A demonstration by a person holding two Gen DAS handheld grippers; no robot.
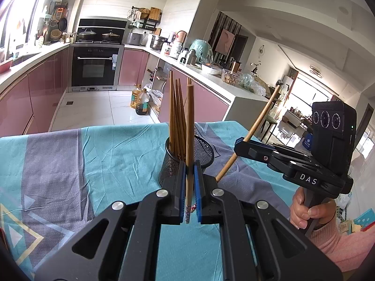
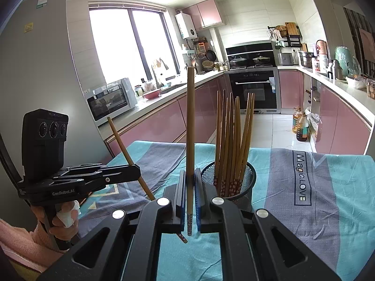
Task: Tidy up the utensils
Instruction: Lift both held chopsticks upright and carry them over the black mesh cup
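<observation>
A black mesh cup [image 1: 206, 152] [image 2: 248, 180] stands on the teal and grey tablecloth [image 1: 105, 164] and holds several wooden chopsticks [image 2: 232, 140] upright. My left gripper [image 1: 189, 167] is shut on one chopstick [image 1: 189, 126], which stands upright just in front of the cup. In the right wrist view the left gripper [image 2: 137, 172] is to the left, and its chopstick [image 2: 123, 147] looks slanted. My right gripper [image 2: 190, 175] is shut on another chopstick [image 2: 190, 121], upright beside the cup's left side. From the left wrist view the right gripper [image 1: 238, 145] sits to the right of the cup with its chopstick [image 1: 255, 126] leaning.
A hand in a pink sleeve [image 1: 328, 238] grips each handle. The table's far edge [image 1: 117, 126] drops to a tiled kitchen floor with oil bottles [image 1: 140, 101] beside pink cabinets. An oven [image 2: 254, 89] and cluttered counters lie beyond.
</observation>
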